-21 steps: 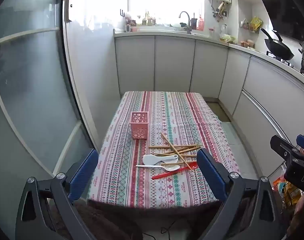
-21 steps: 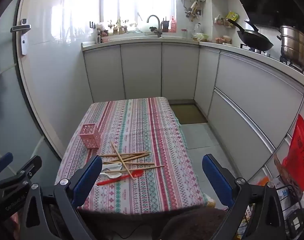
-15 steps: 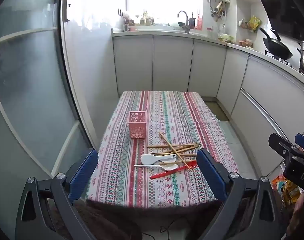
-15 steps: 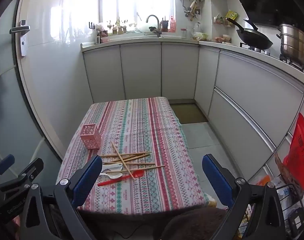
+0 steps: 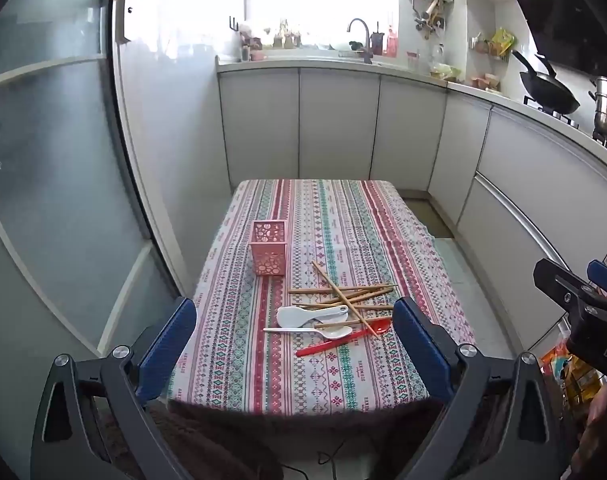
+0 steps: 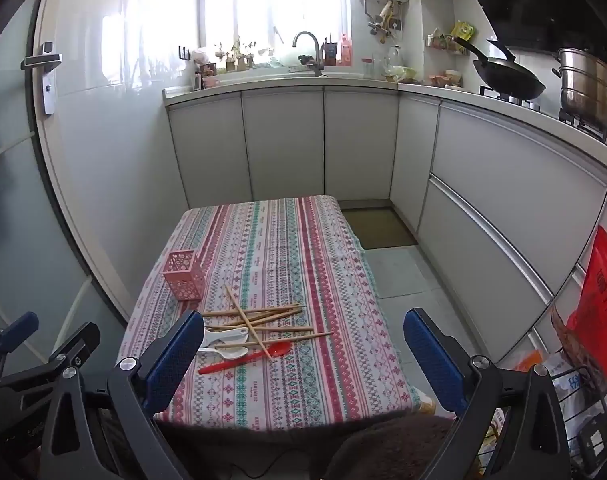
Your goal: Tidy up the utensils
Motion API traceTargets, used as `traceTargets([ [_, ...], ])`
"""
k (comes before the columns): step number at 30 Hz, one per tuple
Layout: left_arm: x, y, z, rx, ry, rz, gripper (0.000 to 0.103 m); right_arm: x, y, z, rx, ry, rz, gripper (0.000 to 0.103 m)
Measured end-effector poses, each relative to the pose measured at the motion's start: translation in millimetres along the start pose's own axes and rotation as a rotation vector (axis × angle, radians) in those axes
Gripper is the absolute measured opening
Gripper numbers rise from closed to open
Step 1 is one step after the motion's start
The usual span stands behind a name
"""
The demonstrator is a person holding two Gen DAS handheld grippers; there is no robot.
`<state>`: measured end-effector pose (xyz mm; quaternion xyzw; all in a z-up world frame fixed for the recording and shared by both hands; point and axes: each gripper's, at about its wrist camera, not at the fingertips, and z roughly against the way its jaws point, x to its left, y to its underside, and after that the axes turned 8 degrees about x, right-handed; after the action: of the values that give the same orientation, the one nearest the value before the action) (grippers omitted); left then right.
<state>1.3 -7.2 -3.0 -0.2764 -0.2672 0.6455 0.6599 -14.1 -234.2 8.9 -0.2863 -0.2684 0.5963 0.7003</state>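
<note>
A pink perforated holder (image 5: pixel 268 253) (image 6: pixel 184 276) stands upright on the striped tablecloth (image 5: pixel 343 220) (image 6: pixel 287 240). In front of it lie several wooden chopsticks (image 5: pixel 343 294) (image 6: pixel 255 316) in a loose crossed heap, two white spoons (image 5: pixel 309 315) (image 6: pixel 223 338) and a red spoon (image 5: pixel 343 338) (image 6: pixel 247 356). My left gripper (image 5: pixel 295 346) is open, held back from the table's near edge. My right gripper (image 6: pixel 303 350) is open too, also short of the table. Nothing sits between either pair of fingers. The right gripper's body shows at the right edge of the left wrist view.
White kitchen cabinets (image 6: pixel 283 140) run behind and along the right, with a sink tap (image 6: pixel 307 40), a wok (image 6: pixel 503 74) and a steel pot (image 6: pixel 591 84) on the counter. A frosted glass door (image 5: pixel 43 160) stands left. A red bag (image 6: pixel 603 300) hangs at right.
Both views have drifted slightly; the utensils and holder lie as before. Both grippers stay open and away from the table.
</note>
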Motion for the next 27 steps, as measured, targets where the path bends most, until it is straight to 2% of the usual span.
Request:
traceTargets([
  [27,8.3,-2.4,-4.2,-0.003,-0.008,0.013,0.1,1.4,-1.0,0.2,0.002,0.001,0.0,0.101],
])
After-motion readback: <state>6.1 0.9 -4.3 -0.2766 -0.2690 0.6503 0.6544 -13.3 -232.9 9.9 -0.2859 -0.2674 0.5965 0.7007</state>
